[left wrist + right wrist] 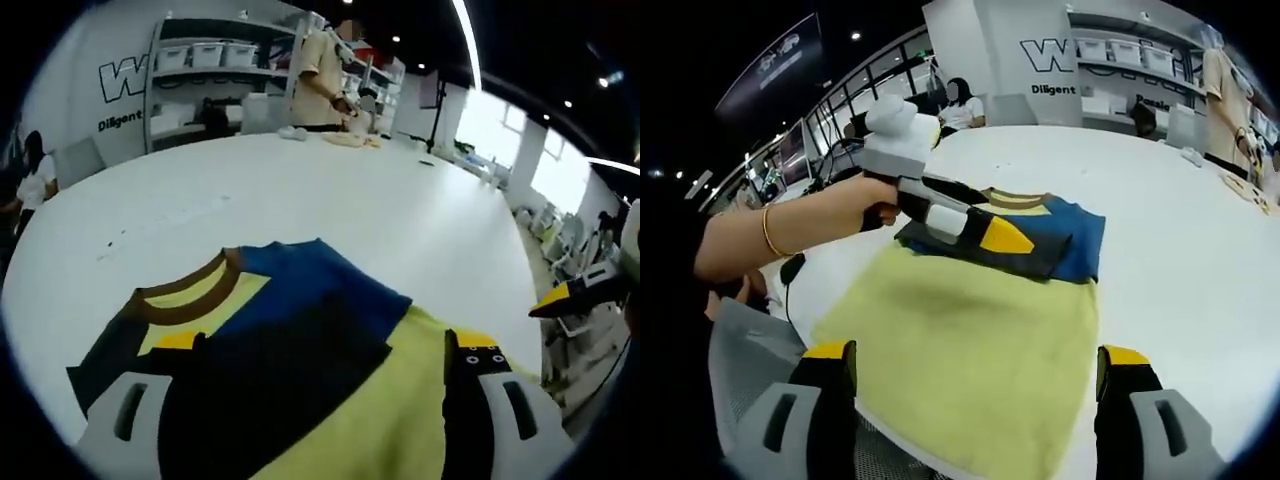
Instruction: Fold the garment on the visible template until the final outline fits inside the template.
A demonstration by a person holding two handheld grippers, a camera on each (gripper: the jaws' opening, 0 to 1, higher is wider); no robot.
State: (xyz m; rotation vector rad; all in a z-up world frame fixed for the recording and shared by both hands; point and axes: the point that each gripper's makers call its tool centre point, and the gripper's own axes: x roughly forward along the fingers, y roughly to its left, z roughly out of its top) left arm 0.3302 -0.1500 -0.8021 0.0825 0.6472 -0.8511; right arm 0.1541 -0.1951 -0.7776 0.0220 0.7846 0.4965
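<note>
A shirt (300,300) with a yellow body, blue and dark navy panels and a brown collar (185,290) lies flat on the white table (330,200). A dark panel is folded across its middle. In the left gripper view my left gripper (325,360) hovers open over that dark fold, one jaw on each side. From the right gripper view, the left gripper (1008,240), held by a hand, sits above the dark fold near the collar. My right gripper (975,385) stands open over the yellow hem of the shirt (970,330) at the table's near edge. Its yellow tip (565,295) enters the left gripper view from the right.
A person (325,70) stands at the table's far edge with small items (350,140) in front of them. Shelves with white bins (205,55) line the back wall. A seated person (958,105) is beyond the table. Chairs (575,240) stand past the table's right side.
</note>
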